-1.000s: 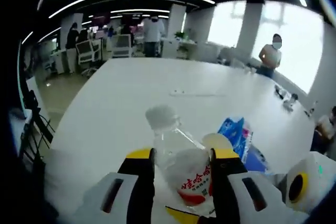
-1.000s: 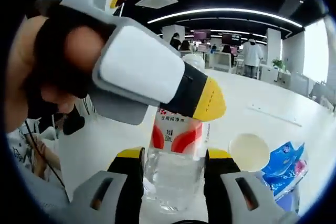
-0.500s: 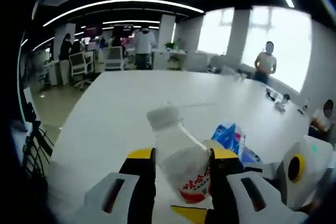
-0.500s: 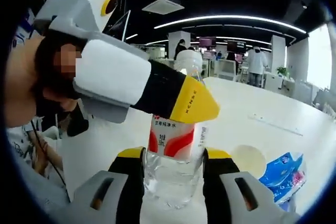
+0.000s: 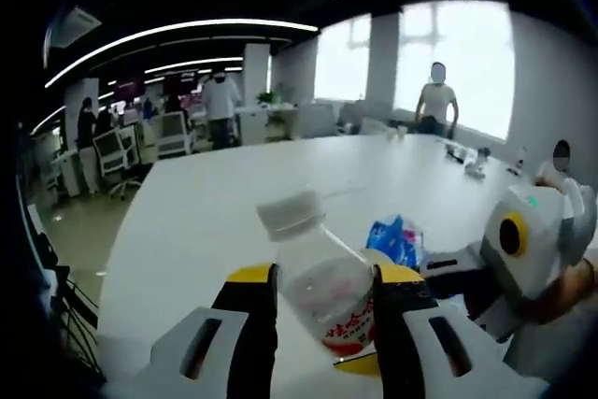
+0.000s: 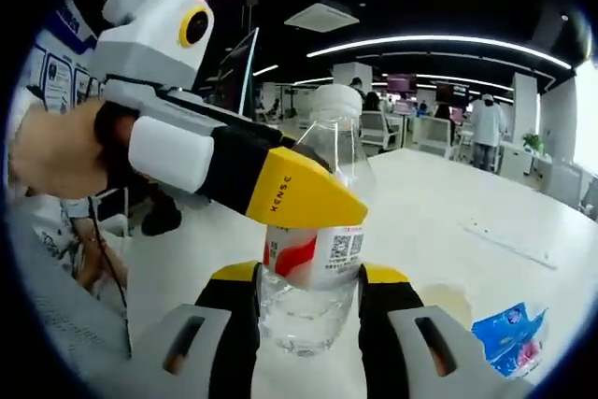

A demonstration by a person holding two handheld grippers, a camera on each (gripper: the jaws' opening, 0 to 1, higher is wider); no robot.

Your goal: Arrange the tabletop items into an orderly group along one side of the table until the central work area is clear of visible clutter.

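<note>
A clear plastic bottle (image 5: 322, 287) with a white cap and a red-and-white label sits between yellow-tipped black fingers (image 5: 254, 324) of the left gripper (image 5: 323, 279), whose body is white. Beside it lies a blue packet (image 5: 396, 238) on the white counter (image 5: 206, 221). In the right gripper view, the right gripper (image 6: 309, 277) has the same yellow, black and white colouring, and the label shows a black code square.
</note>
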